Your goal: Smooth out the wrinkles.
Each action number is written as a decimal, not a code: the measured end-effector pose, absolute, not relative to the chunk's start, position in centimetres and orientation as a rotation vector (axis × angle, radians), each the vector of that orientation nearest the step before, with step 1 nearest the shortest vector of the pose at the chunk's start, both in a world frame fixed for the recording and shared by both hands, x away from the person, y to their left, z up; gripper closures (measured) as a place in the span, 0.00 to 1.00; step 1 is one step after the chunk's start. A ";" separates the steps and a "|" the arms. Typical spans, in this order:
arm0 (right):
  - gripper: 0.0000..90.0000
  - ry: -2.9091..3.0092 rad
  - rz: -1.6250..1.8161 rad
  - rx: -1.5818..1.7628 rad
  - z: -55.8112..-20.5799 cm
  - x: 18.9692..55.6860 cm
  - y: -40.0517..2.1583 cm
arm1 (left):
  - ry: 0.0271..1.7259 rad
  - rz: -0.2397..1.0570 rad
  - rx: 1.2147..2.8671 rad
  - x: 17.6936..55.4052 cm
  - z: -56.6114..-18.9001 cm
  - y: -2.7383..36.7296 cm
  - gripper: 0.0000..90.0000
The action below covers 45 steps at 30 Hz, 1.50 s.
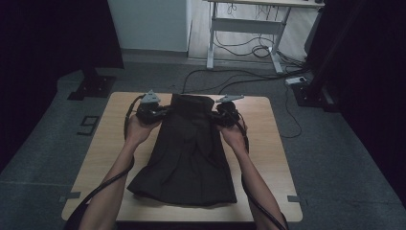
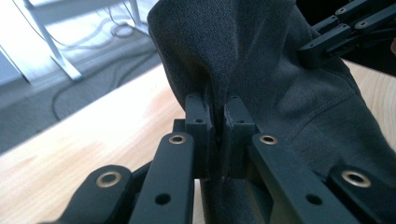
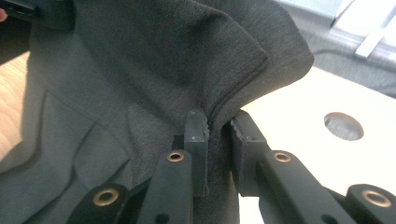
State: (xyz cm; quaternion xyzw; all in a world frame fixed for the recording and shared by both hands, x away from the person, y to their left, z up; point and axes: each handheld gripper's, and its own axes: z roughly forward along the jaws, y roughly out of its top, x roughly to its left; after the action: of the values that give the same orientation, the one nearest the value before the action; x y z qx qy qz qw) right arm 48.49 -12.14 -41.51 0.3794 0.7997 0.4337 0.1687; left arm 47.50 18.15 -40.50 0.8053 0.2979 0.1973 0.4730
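A dark pleated skirt (image 1: 191, 153) lies lengthwise on the light wooden table (image 1: 105, 139), waistband at the far end and hem toward the person. My left gripper (image 1: 165, 111) pinches the waistband's left side, and the cloth (image 2: 243, 56) is squeezed between its two pads. On the waistband's right side my right gripper (image 1: 214, 114) is shut on a fold of the cloth (image 3: 187, 60). The far end of the skirt hangs raised off the table between them. In the left gripper view the right gripper (image 2: 345, 32) shows at the top right.
The table has a round hole (image 3: 343, 125) near its far right corner. Beyond the table stand a white desk frame (image 1: 249, 28) with cables (image 1: 230, 76) on the grey floor, and dark stands at both sides. Bare wood flanks the skirt.
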 end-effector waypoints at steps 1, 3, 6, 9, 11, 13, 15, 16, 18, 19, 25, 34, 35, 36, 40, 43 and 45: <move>0.87 2.268 1.238 1.058 -41.2 48.1 -12.1 | 0.720 0.498 1.969 47.0 -40.4 18.2 0.92; 0.87 2.263 1.250 1.025 -40.9 47.0 -12.0 | 0.706 0.511 1.962 46.0 -40.6 18.5 0.92; 0.87 2.260 1.284 0.990 -41.3 45.2 -12.1 | 0.687 0.511 1.959 43.8 -41.4 19.0 0.92; 0.87 2.270 1.289 0.953 -42.2 43.2 -12.0 | 0.670 0.523 1.973 42.0 -42.3 19.2 0.92; 0.87 2.281 1.293 0.931 -42.7 42.0 -11.9 | 0.666 0.514 1.976 40.9 -42.9 19.5 0.92; 0.87 2.292 1.307 0.916 -43.1 40.7 -11.9 | 0.657 0.514 1.985 39.6 -43.4 19.8 0.92; 0.87 2.304 1.309 0.893 -43.4 39.3 -11.9 | 0.644 0.507 1.992 38.5 -43.9 20.0 0.92; 0.87 2.311 1.308 0.882 -43.6 38.7 -11.9 | 0.639 0.506 1.997 37.8 -44.2 20.1 0.92; 0.87 2.320 1.322 0.873 -43.9 37.5 -11.9 | 0.632 0.500 2.003 36.9 -44.5 20.3 0.92; 0.87 2.327 1.324 0.866 -44.1 37.0 -11.9 | 0.627 0.501 2.009 36.4 -44.7 20.3 0.92; 0.87 2.364 1.357 0.862 -45.0 34.3 -11.9 | 0.611 0.493 2.054 33.7 -45.8 20.7 0.92; 0.87 2.501 1.376 0.891 -48.3 30.8 -11.5 | 0.592 0.351 2.130 30.8 -48.6 21.5 0.92; 0.87 2.515 1.368 0.897 -48.8 30.6 -11.4 | 0.590 0.331 2.137 30.6 -48.9 21.5 0.92; 0.87 2.529 1.359 0.911 -49.3 30.3 -11.5 | 0.586 0.313 2.147 30.4 -49.3 21.5 0.92; 0.87 2.574 1.338 0.976 -51.4 29.5 -11.6 | 0.583 0.249 2.174 30.1 -50.4 21.1 0.92; 0.87 2.581 1.320 1.000 -52.1 29.5 -11.6 | 0.590 0.227 2.183 30.4 -50.8 20.9 0.92; 0.87 2.584 1.306 0.999 -52.2 29.6 -11.5 | 0.594 0.219 2.183 30.6 -50.9 20.8 0.92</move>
State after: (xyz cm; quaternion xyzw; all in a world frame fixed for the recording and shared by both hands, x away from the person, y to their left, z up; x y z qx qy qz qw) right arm 29.60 -11.53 -52.24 0.3259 0.8431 0.4260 0.0393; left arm 30.63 20.81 -50.93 0.8712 0.2370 0.0875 0.4210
